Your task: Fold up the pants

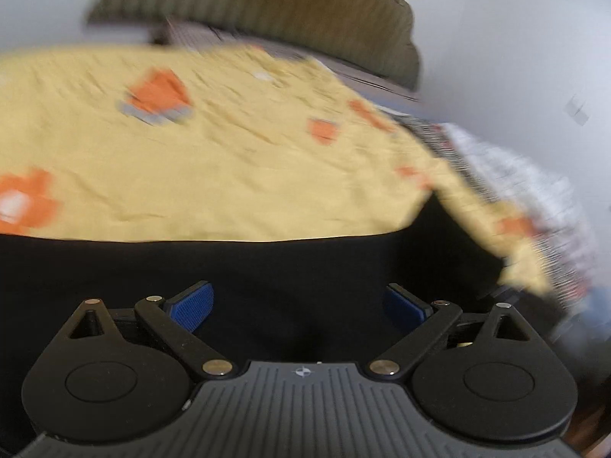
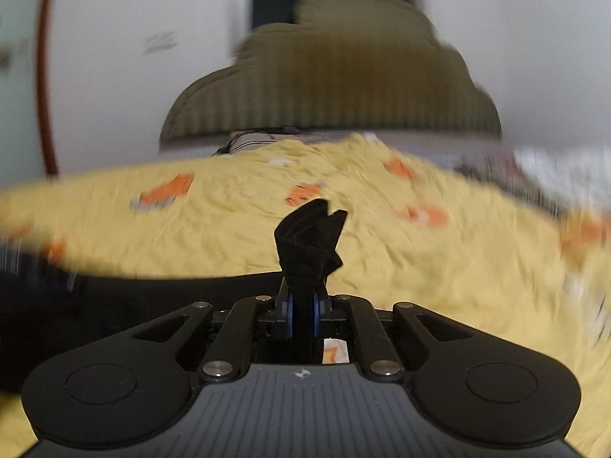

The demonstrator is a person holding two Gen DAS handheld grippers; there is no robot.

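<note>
The black pants (image 1: 267, 278) lie spread across the near part of a yellow bed cover. In the left wrist view my left gripper (image 1: 299, 301) hovers over the dark cloth, open, with its blue pads (image 1: 193, 307) far apart and nothing pinched between them. In the right wrist view my right gripper (image 2: 303, 305) is shut on a bunched fold of the pants (image 2: 311, 236), which sticks up past the fingertips. More of the black fabric (image 2: 114, 297) trails off to the left below it.
The yellow bed cover (image 1: 229, 175) with orange patches spans both views. An olive ribbed headboard or cushion (image 2: 336, 87) stands behind it against white walls. Patterned bedding (image 1: 515, 175) shows at the cover's right edge. Both pictures are motion-blurred.
</note>
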